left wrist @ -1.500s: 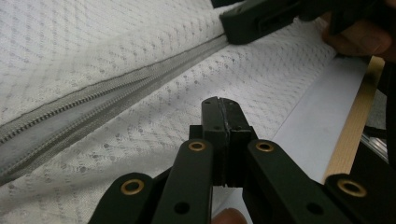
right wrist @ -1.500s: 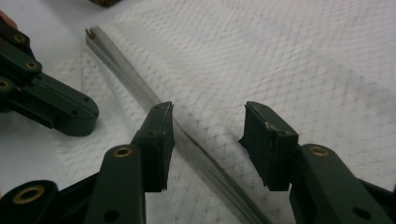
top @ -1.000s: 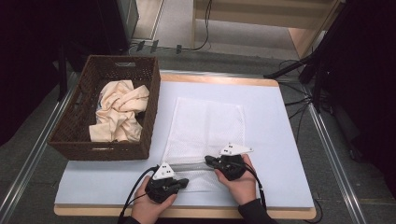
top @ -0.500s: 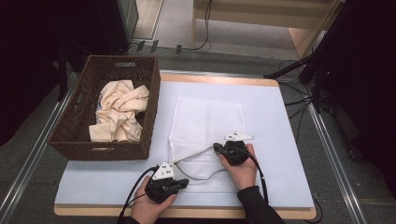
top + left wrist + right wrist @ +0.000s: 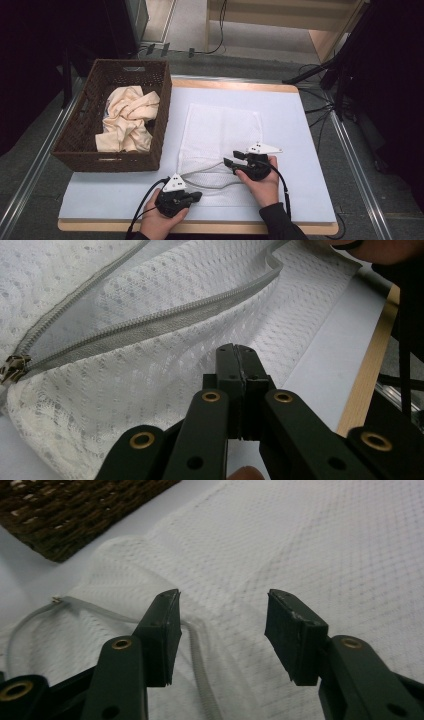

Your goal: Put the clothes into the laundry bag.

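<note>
mesh bag (image 5: 220, 145): flat on the white mat (image 5: 295, 125), just right of the wicker basket (image 5: 90, 150); zipper (image 5: 150, 325) at its near end lies open, tape bowed up.
left gripper (image 5: 196, 196): you've got the jaws pressed tight together at the bag's near left corner (looks like fabric pinched, probably to anchor it).
right gripper (image 5: 227, 162): jaws spread wide, holding nothing, over the zipper's upper edge, likely to lift the mouth.
cream cloth (image 5: 125, 125): bunched in the basket, probably what goes in the bag.
</note>
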